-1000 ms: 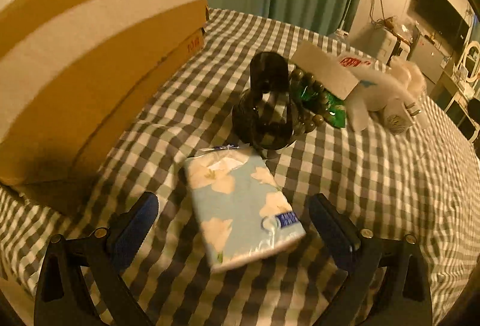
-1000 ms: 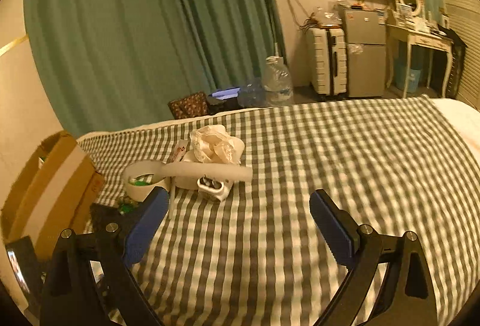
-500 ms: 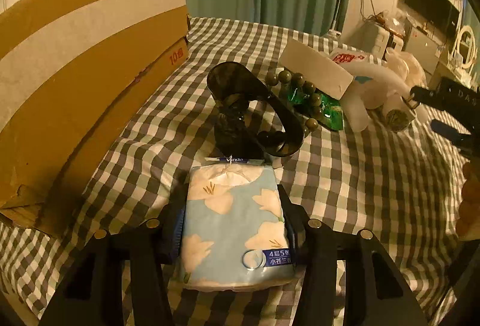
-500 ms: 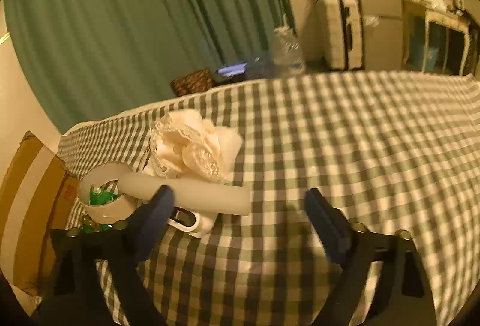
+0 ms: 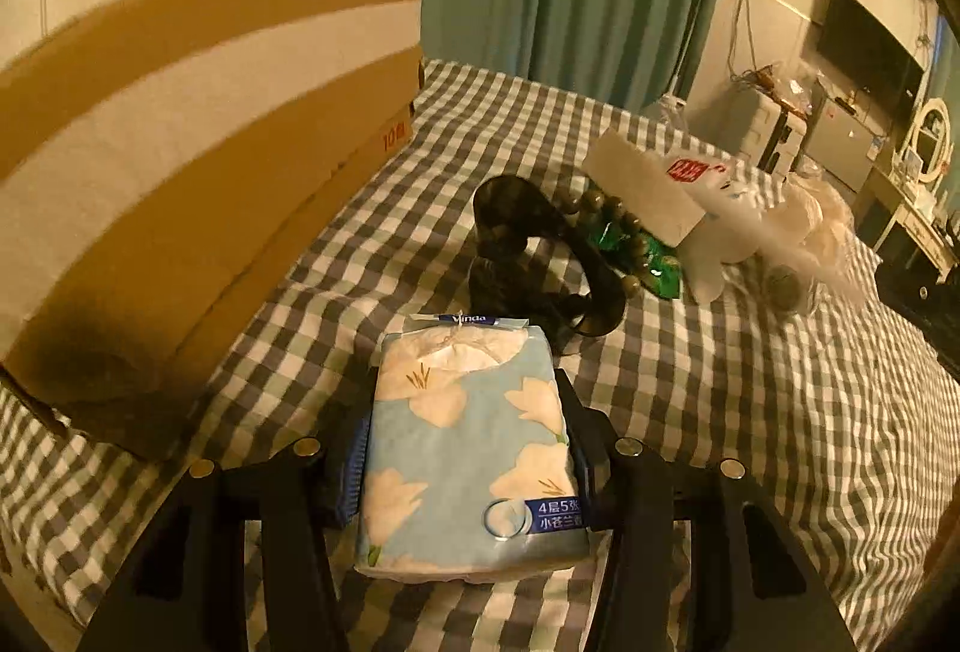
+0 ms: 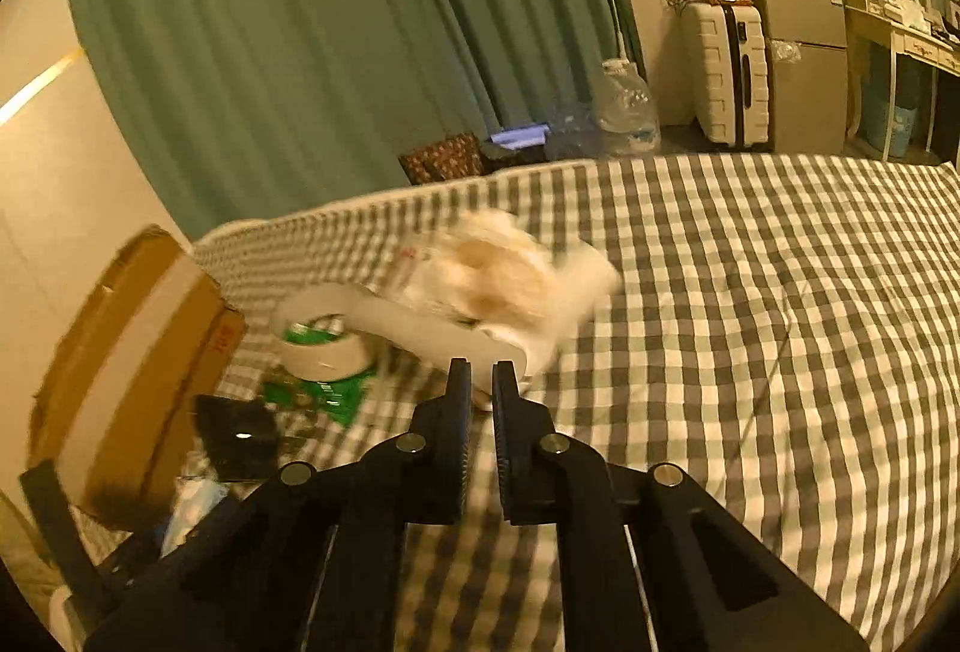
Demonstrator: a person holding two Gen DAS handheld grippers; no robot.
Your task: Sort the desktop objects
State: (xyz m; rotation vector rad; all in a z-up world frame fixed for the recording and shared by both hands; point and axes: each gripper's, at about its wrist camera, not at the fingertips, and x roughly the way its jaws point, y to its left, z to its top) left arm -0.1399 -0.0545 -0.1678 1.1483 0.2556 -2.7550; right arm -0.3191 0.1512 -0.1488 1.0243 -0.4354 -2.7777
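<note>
bed w/ green-white check cover carries everything. cardboard box, white tape band along its side, stands at the bed's left edge, biggest item. blurred cream-white bundle (fabric/plastic, can't tell which) lies mid-bed, w/ a white tape roll just left of it, green packet under and beside the roll. dark bead string lies on the green packet in left wrist view. black glossy stand-like object sits between box and packet, just beyond the tissue pack.

tissue pack, blue w/ cream flowers, is in the left gripper: fingers approx half open, pads pressing both long sides, pack's near end between them, far end pointing at the black object.

right gripper: fingers all but closed, thin slit left; nothing clearly between them, tips near the white bundle's front edge, contact can't tell.
</note>
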